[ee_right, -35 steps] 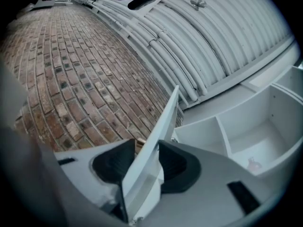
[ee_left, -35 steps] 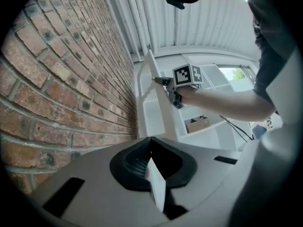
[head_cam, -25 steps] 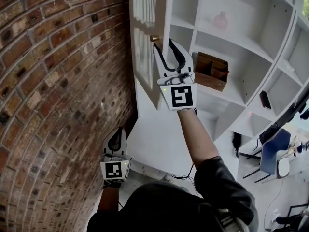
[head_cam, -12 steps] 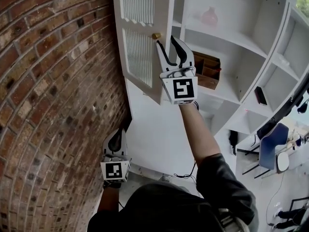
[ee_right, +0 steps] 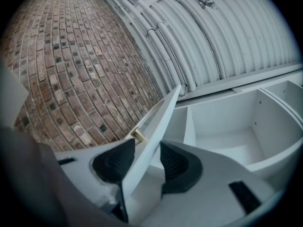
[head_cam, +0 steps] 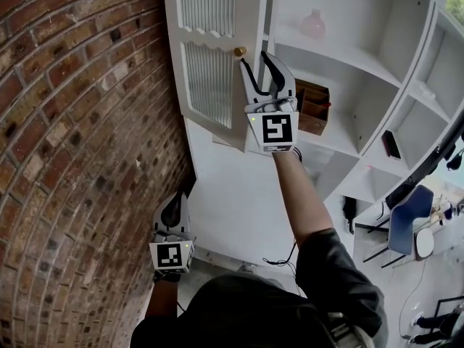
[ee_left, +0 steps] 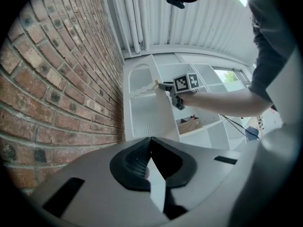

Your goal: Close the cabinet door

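Note:
The white louvred cabinet door (head_cam: 210,56) stands partly open from the white shelf cabinet (head_cam: 341,71), with a brass knob (head_cam: 238,51) near its free edge. My right gripper (head_cam: 262,60) is raised to that edge just beside the knob, one jaw on each face. In the right gripper view the door's edge (ee_right: 156,122) runs between the two black pads (ee_right: 177,167), and the knob (ee_right: 138,135) shows just past the left one. My left gripper (head_cam: 172,207) hangs low beside the brick wall, shut and holding nothing; its tips (ee_left: 150,140) meet.
A brick wall (head_cam: 72,122) runs close along the left, behind the door. Inside the cabinet are a wooden box (head_cam: 313,107), a pink vase (head_cam: 313,24) and a dark flat object (head_cam: 398,143). A blue chair (head_cam: 406,230) stands at the lower right.
The door has swung with my right gripper, which shifted a little right and up in the head view; more of the door's louvred face now shows. The left gripper kept still.

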Action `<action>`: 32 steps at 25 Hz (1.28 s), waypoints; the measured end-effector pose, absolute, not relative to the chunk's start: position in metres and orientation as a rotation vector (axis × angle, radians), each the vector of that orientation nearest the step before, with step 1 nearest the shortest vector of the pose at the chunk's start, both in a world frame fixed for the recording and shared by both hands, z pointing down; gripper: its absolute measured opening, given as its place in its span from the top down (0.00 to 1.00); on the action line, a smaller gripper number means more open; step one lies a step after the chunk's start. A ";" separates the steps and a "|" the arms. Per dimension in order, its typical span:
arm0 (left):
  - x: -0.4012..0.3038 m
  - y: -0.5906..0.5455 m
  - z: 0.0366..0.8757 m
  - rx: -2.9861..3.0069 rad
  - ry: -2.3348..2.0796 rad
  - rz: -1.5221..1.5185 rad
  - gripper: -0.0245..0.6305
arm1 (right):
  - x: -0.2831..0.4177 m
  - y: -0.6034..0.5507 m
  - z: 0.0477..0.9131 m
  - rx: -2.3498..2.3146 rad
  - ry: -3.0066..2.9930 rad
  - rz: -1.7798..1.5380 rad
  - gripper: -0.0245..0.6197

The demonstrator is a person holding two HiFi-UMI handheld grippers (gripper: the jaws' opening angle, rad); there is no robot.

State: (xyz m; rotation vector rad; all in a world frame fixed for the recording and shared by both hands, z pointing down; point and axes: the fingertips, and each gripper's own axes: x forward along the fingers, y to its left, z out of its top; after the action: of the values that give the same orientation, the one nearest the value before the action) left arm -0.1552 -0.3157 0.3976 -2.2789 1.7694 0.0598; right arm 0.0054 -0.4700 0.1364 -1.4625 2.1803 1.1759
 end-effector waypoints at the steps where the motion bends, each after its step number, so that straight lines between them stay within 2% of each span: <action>1: -0.155 -0.317 0.398 -2.279 1.768 0.055 0.96 | 0.007 -0.472 0.137 -1.469 2.180 1.186 0.71; 32: -0.135 -0.359 0.409 -2.315 1.763 0.028 0.96 | 0.039 -0.521 0.135 -1.487 2.145 1.289 0.69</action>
State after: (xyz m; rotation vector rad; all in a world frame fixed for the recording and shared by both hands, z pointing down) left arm -0.1354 -0.3585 0.4091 -2.3152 1.7628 0.0281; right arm 0.0390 -0.5211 0.1352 -1.4873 2.1446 1.2886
